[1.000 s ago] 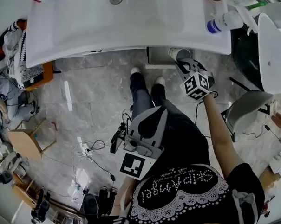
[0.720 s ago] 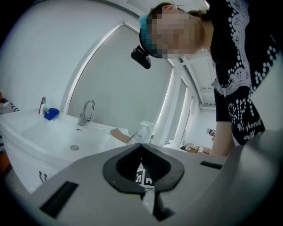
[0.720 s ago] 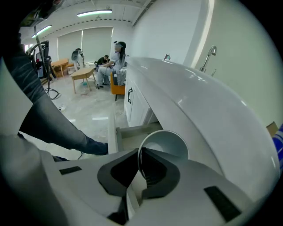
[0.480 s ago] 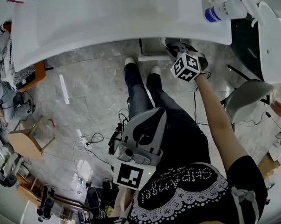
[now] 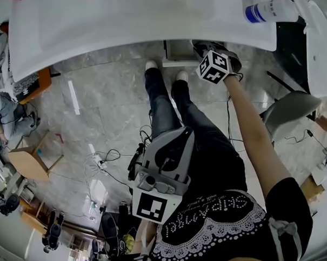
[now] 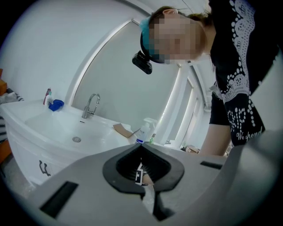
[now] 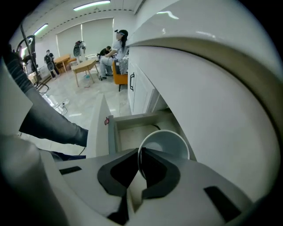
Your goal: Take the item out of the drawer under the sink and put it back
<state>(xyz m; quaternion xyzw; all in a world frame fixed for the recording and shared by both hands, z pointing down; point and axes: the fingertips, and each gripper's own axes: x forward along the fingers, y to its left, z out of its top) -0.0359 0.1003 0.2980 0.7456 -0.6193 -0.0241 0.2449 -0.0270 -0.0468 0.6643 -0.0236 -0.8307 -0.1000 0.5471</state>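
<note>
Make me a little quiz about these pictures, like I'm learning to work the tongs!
1. What do the right tongs pinch by its rim?
2. True or false: the left tongs are wide open.
3. The drawer is: A pulled open; B pushed shut.

Key: 1 the white cup; 2 false, they are shut and empty; 3 A.

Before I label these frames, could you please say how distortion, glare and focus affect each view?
Head view: fisheye curves the glossy white sink's front edge. Left gripper view: black vignette at the corners, chrome tap sharp. Right gripper view: the white paper cup is crisp; the sink's underside shows light streaks.
</note>
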